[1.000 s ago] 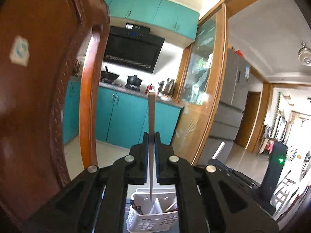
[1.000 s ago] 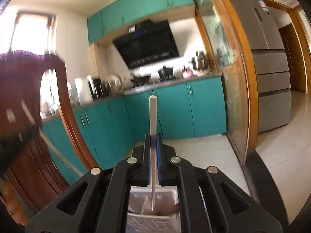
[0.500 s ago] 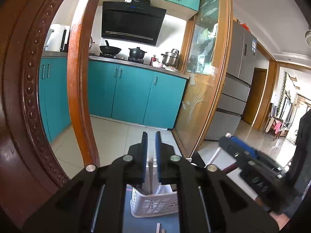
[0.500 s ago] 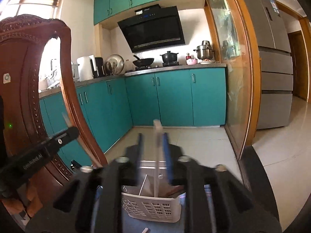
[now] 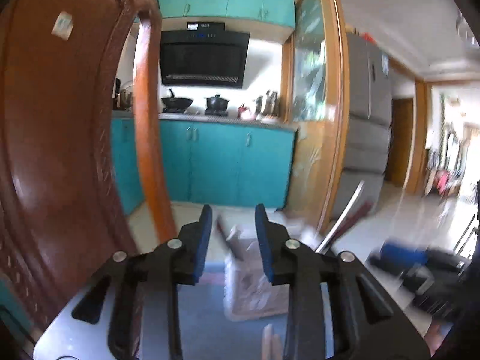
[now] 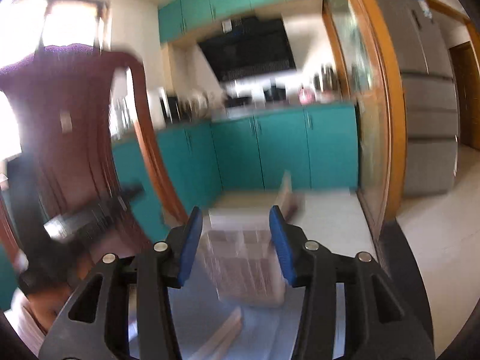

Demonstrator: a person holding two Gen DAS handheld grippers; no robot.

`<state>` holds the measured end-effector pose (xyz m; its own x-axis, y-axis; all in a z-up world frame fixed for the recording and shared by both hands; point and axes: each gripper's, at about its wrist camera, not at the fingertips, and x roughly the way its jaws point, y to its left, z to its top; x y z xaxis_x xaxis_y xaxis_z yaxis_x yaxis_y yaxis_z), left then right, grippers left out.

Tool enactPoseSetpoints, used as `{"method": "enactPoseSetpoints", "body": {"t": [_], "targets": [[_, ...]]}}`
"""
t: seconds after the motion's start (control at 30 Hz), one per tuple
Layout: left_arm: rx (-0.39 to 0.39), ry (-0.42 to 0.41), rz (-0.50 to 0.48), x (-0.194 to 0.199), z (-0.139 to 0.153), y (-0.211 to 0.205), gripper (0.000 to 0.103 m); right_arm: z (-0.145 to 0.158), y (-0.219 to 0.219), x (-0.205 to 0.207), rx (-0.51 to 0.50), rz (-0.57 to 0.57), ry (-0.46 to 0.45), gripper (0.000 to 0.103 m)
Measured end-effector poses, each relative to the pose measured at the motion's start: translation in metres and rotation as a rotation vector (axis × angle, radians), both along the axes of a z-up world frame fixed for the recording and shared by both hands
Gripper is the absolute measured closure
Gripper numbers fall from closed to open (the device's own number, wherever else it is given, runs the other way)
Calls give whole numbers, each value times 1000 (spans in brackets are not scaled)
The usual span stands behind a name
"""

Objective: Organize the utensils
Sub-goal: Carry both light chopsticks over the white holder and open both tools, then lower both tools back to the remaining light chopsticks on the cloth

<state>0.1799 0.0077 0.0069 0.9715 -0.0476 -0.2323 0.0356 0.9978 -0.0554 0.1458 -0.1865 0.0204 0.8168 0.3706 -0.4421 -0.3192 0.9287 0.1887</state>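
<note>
A: Left tongs (image 5: 231,228), what do you read?

B: I see the 2 blue pads spread apart with nothing pinched; the jaws have just been opening. Through the gap sits the white utensil basket (image 5: 255,285) on the blue-grey surface (image 5: 198,306), blurred. A dark stick (image 5: 229,240) and a pale one lean out of its top. A long silver handle (image 5: 342,219) slants up at the basket's right side.

A: Right tongs (image 6: 235,234)?

B: Also spread, also just been opening, nothing between the pads. I see the same basket (image 6: 246,267) ahead of them, heavily smeared. A pale utensil (image 6: 285,189) sticks up from its far right corner. Pale sticks (image 6: 228,327) lie loose on the surface just in front of the basket.

A: Surroundings?

B: Carved wooden chair back (image 5: 60,138) close on the left. Teal cabinets (image 5: 228,165) and a black range hood (image 5: 204,57) behind. In the left view, the right tongs show as a dark blur with a blue patch at lower right.
</note>
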Motion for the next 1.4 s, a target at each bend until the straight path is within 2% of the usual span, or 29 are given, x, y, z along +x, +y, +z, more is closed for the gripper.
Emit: {"method": "enactPoseSetpoints", "body": {"t": [0.07, 0.1, 0.13, 0.17, 0.2, 0.3, 0.37, 0.5, 0.67, 0.73, 0.8, 1.0, 1.07, 1.17, 1.27, 1.33, 1.4], "targets": [[25, 91, 24, 8, -28, 3, 72, -57, 11, 24, -39, 16, 208, 57], [9, 184, 28, 18, -47, 7, 72, -79, 15, 34, -59, 11, 294, 57], [-13, 241, 23, 24, -56, 10, 72, -99, 20, 42, -77, 12, 379, 58], [-34, 280, 17, 29, -62, 13, 72, -117, 28, 50, -93, 25, 451, 59], [-55, 322, 11, 34, -68, 16, 72, -123, 33, 52, -105, 31, 466, 59], [-16, 355, 31, 37, -77, 15, 70, -132, 51, 54, -150, 54, 479, 59], [5, 353, 36, 35, -79, 13, 63, -139, 59, 54, -178, 65, 488, 59], [26, 339, 34, 31, -78, 9, 60, -147, 70, 50, -246, 51, 470, 59], [43, 349, 33, 30, -82, 10, 59, -147, 74, 50, -281, 44, 453, 60], [48, 356, 33, 30, -83, 9, 58, -147, 77, 46, -304, 28, 440, 70], [52, 362, 32, 30, -84, 8, 57, -146, 75, 48, -297, 14, 443, 86], [69, 384, 21, 35, -92, 2, 56, -151, 49, 58, -226, -84, 468, 93], [73, 392, 17, 35, -94, 0, 53, -150, 34, 61, -189, -133, 478, 94], [80, 411, 0, 37, -97, -5, 51, -150, 21, 63, -116, -146, 491, 94], [96, 425, -16, 38, -101, -13, 50, -145, 15, 61, -105, -163, 472, 93], [108, 431, -26, 38, -105, -18, 49, -140, 10, 62, -100, -177, 453, 88], [123, 442, -36, 39, -109, -24, 48, -137, 7, 62, -99, -196, 439, 79]]}}
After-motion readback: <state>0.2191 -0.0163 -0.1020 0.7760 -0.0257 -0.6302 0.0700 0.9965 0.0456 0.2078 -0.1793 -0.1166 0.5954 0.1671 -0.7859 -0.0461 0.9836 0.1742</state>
